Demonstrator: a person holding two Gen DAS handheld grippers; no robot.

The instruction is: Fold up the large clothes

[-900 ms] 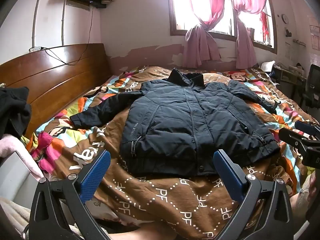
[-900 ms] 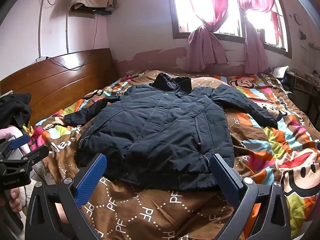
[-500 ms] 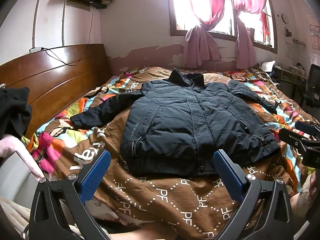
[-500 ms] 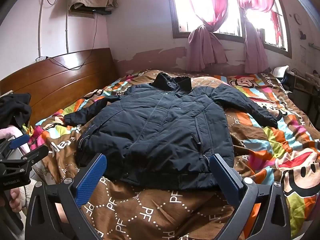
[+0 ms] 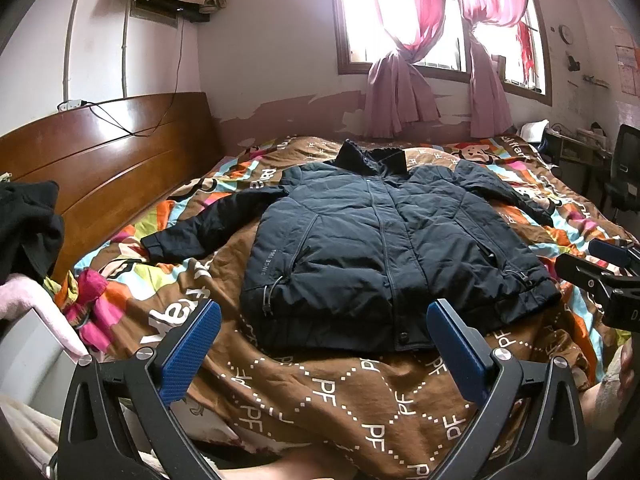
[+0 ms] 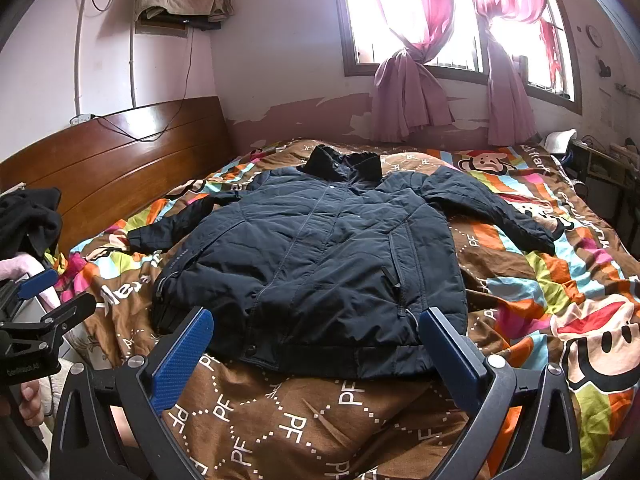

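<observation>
The left gripper [image 5: 324, 336] hangs spread wide and holds nothing, short of the hem of the dark jacket [image 5: 376, 252] laid flat on the bedspread [image 5: 320, 392]; the right gripper [image 6: 316, 344] gapes likewise, empty.

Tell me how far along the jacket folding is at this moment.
Done: the dark jacket lies spread flat, front up, on the patterned bedspread, both sleeves out. In hand: nothing; the left gripper and right gripper are open, short of the hem. Left: every fold, sleeves and body.
</observation>
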